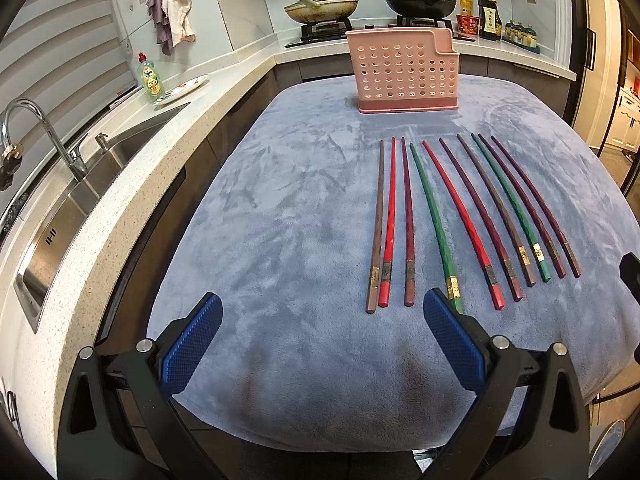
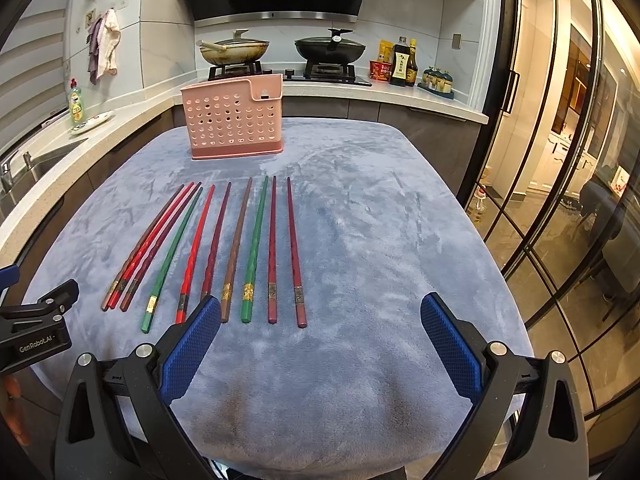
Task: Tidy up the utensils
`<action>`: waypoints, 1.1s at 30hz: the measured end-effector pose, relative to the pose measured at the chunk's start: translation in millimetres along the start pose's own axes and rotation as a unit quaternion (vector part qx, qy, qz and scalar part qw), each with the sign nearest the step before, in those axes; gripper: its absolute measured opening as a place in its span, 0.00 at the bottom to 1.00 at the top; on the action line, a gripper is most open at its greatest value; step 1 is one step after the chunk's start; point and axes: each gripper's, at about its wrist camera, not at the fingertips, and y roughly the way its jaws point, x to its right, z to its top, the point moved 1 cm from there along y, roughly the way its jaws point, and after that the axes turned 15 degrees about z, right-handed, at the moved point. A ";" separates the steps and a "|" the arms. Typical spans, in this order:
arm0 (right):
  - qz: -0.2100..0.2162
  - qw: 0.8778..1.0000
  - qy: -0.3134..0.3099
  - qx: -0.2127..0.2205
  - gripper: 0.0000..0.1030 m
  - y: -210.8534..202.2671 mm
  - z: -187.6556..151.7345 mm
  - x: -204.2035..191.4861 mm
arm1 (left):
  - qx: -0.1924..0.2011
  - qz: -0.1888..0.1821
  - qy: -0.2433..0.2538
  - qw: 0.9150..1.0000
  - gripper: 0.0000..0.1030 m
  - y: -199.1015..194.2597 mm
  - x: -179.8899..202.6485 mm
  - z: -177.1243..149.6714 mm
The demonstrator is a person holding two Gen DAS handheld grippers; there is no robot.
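Note:
Several chopsticks [image 1: 460,220] in brown, red, maroon and green lie side by side on a blue-grey cloth [image 1: 280,220], thick ends towards me; they also show in the right wrist view [image 2: 224,248]. A pink perforated utensil holder [image 1: 403,72] stands upright at the cloth's far end, and shows in the right wrist view [image 2: 234,118] too. My left gripper [image 1: 322,320] is open and empty above the near cloth, left of the chopstick ends. My right gripper [image 2: 320,320] is open and empty, near the rightmost chopstick ends.
A sink [image 1: 80,200] with a tap [image 1: 44,136] and a dish soap bottle [image 1: 150,78] lie on the counter to the left. A stove with two pans [image 2: 280,50] and sauce bottles [image 2: 404,62] stand behind the holder. Glass doors [image 2: 560,160] are on the right.

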 end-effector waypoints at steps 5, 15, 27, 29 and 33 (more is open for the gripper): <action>0.000 1.000 0.000 0.000 0.93 -0.2 0.0 -0.3 | 0.000 0.000 0.000 1.000 0.93 -0.1 -0.1 0.4; 0.003 1.000 0.001 0.001 0.93 -1.1 0.8 0.4 | 0.002 0.000 0.000 1.000 0.93 -2.2 0.0 -0.9; 0.005 1.000 0.000 0.001 0.93 1.1 1.4 -2.3 | -0.001 -0.001 -0.002 1.000 0.93 -5.9 -1.7 1.5; 0.005 1.000 -0.001 0.001 0.93 0.8 1.3 -2.1 | -0.001 -0.001 -0.002 1.000 0.93 -4.7 -2.1 1.0; 0.005 1.000 -0.001 0.001 0.93 1.0 1.4 -2.2 | -0.002 -0.001 -0.003 1.000 0.93 -4.8 -2.0 1.0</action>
